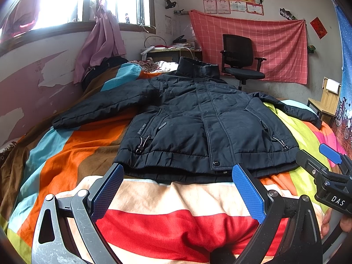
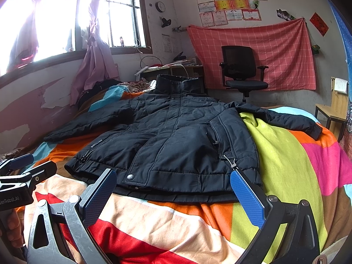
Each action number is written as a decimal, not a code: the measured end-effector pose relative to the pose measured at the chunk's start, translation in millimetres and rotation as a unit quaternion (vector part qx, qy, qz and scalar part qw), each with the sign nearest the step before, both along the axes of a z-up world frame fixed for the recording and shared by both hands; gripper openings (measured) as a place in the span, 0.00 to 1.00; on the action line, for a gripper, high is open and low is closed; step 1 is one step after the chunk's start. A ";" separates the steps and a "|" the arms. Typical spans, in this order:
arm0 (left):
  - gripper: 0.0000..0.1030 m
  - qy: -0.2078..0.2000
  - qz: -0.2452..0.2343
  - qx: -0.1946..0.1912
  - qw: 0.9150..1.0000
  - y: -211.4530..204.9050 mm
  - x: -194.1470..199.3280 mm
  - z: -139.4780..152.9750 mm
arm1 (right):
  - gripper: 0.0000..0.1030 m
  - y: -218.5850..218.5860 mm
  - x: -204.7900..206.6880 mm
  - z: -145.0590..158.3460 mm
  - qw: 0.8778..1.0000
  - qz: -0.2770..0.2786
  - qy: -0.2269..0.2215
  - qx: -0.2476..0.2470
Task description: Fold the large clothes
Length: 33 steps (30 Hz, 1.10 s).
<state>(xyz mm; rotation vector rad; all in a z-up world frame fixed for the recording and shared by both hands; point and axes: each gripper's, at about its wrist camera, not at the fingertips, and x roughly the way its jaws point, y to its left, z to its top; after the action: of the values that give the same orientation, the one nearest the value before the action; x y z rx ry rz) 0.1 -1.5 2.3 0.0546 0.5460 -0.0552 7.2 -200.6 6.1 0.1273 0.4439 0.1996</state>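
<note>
While 1 black jacket (image 1: 198, 118) lies front-up on the striped blanket (image 1: 66, 165), 2 grippers hover at its hem.

Left gripper (image 1: 178, 189) and right gripper (image 2: 173, 195) both spread wide, nothing betw. the blue pads, each just short of the hem. 2 sleeves splayed out L and R, collar at far end. 1 office chair (image 1: 242, 61) behind the bed, by 1 pink checked cloth (image 1: 275, 41) on the wall.

Our left gripper (image 1: 178, 189): jaws spread wide, blue pads (image 1: 247, 192) facing each other, nothing between them, held low and level, pointing forward. Our right gripper (image 2: 173, 194): likewise wide apart and empty, beside the left at about the same height. Our hands (image 1: 334, 222): only fingertips show, wrapped around each handle.
</note>
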 end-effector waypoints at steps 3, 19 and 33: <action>0.94 0.011 -0.004 -0.002 1.000 -1.4 3.1 -1.4 | 1.00 -1.8 0.6 -1.7 1.000 -0.005 0.009 -0.001; 0.94 0.129 0.043 0.017 0.991 -8.3 31.6 -17.6 | 1.00 -12.8 26.7 -10.1 0.991 -0.042 0.119 -0.048; 0.94 0.246 0.044 0.074 0.965 -46.4 122.5 11.7 | 1.00 -80.7 66.1 18.1 0.989 -0.059 0.129 -0.034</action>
<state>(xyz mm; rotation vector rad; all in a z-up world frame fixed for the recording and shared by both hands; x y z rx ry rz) 122.6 -47.9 14.0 0.1658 1.0498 0.0610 73.3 -281.3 24.2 0.1118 0.6979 0.0518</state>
